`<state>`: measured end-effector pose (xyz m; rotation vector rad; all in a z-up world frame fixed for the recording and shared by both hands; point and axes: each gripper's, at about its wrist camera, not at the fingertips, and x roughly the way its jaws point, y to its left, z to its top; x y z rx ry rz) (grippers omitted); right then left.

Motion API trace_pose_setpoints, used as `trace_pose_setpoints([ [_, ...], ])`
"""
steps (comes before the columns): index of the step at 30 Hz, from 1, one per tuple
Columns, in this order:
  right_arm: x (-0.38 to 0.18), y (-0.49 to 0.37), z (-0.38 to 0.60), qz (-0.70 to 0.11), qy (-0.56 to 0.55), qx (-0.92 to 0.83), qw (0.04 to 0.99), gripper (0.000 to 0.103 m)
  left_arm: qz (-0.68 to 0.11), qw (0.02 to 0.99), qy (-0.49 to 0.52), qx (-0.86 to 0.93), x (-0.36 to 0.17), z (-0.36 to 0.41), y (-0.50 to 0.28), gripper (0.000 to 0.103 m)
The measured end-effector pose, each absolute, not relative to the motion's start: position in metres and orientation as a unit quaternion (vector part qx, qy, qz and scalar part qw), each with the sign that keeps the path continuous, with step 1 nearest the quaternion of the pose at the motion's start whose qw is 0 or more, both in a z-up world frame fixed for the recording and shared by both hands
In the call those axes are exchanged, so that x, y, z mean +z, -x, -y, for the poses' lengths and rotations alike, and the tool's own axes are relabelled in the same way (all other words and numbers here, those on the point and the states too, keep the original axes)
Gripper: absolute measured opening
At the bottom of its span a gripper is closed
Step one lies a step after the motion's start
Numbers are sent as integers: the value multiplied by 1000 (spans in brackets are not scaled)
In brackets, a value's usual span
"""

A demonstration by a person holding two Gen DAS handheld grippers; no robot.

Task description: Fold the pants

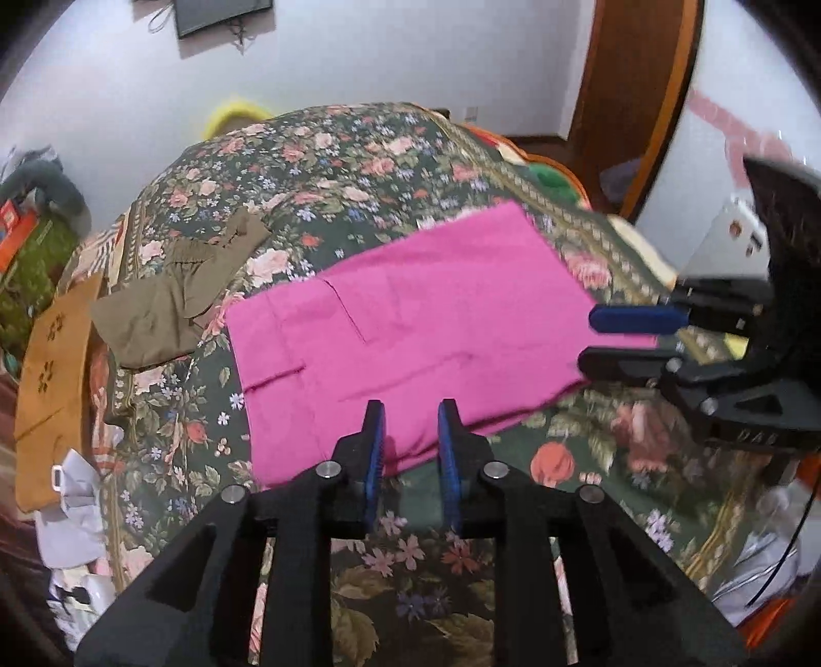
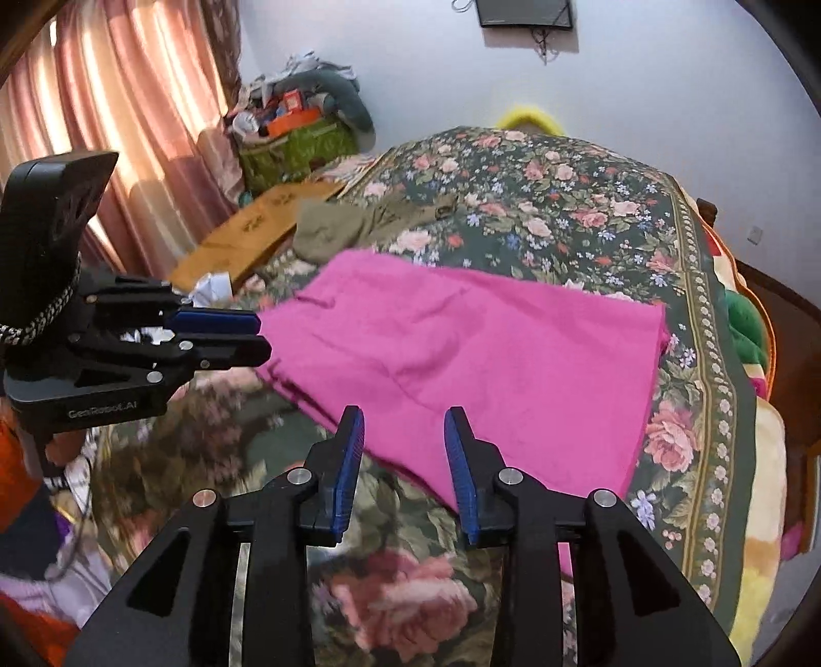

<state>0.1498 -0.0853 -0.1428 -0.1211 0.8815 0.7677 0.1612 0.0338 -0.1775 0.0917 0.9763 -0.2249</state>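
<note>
Both claws stand open and hold nothing: left claw (image 1: 410,410) at the bottom centre of its own view, right claw (image 2: 404,418) likewise in its view, each with blue pads parted over the near hem of the pink pants (image 1: 410,323). These pants lie flat, already folded into a rough rectangle, on the floral bedspread (image 1: 359,154), filling the middle of each frame. Bare floral cloth lies on all sides of them. Further back, towards the left, a crumpled olive garment (image 1: 169,302) rests on the bed, just apart from the pink cloth, with a brown paper bag (image 1: 51,379) beside it at the bed's edge. Only the right wrist view shows the pink curtain (image 2: 128,118) at upper left and a green bin of clutter (image 2: 297,143). Only the left wrist view shows the wooden door frame (image 1: 641,102) at upper right. A dark screen (image 2: 523,13) hangs on the far wall.
</note>
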Motion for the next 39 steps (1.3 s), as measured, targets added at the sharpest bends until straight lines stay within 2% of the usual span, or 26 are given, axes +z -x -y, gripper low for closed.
trace_pose_setpoints([
  [6, -158, -168, 68, -449, 32, 355, 819, 33, -482, 871, 12, -92, -185, -54, -186, 32],
  [14, -195, -174, 69, -497, 29, 341, 797, 34, -522, 849, 28, -76, -232, -72, -196, 32],
  [16, -195, -171, 78, -496, 29, 335, 801, 34, -517, 853, 22, -64, -233, -76, -192, 35],
  [39, -204, -165, 177, -530, 8, 250, 811, 34, -505, 862, 6, -43, -224, -89, -159, 38],
])
